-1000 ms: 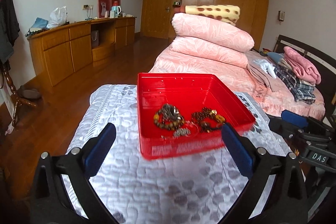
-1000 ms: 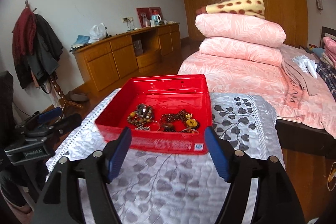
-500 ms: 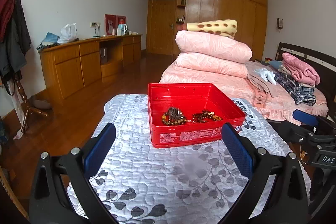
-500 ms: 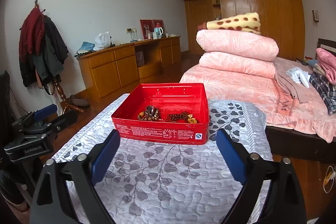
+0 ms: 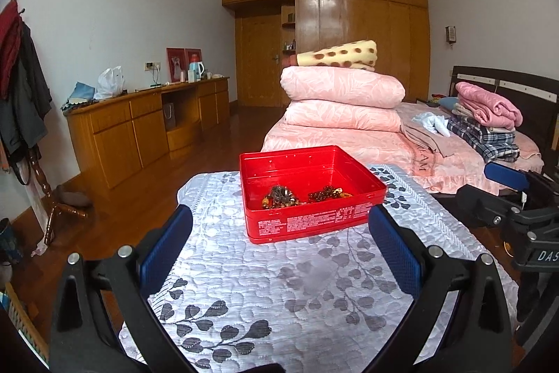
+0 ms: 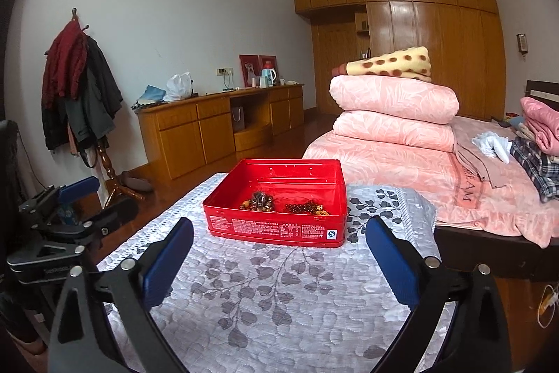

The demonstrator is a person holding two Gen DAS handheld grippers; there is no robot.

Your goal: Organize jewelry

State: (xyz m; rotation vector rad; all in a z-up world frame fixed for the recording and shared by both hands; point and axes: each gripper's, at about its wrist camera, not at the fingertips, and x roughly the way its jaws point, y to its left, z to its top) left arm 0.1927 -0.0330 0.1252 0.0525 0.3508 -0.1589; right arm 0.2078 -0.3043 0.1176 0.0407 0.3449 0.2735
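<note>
From my left tongs (image 5: 279,250), jaws spread wide and empty, the open rectangular red tin box (image 5: 311,194) sits at twelve o'clock on the grey leaf-patterned quilted cover (image 5: 265,289). Inside lie a brown-and-amber beaded bracelet (image 5: 279,196) and, at its three o'clock, a dark red beaded strand (image 5: 328,193). My right tongs (image 6: 279,250) hold nothing, jaws opening, box ahead at twelve.

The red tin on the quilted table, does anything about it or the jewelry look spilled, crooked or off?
Nothing is spilled. The red tin sits flat on the quilted cover, lidless, with the beaded bracelets heaped together at its near side rather than laid apart. No beads show on the cover around it.
</note>
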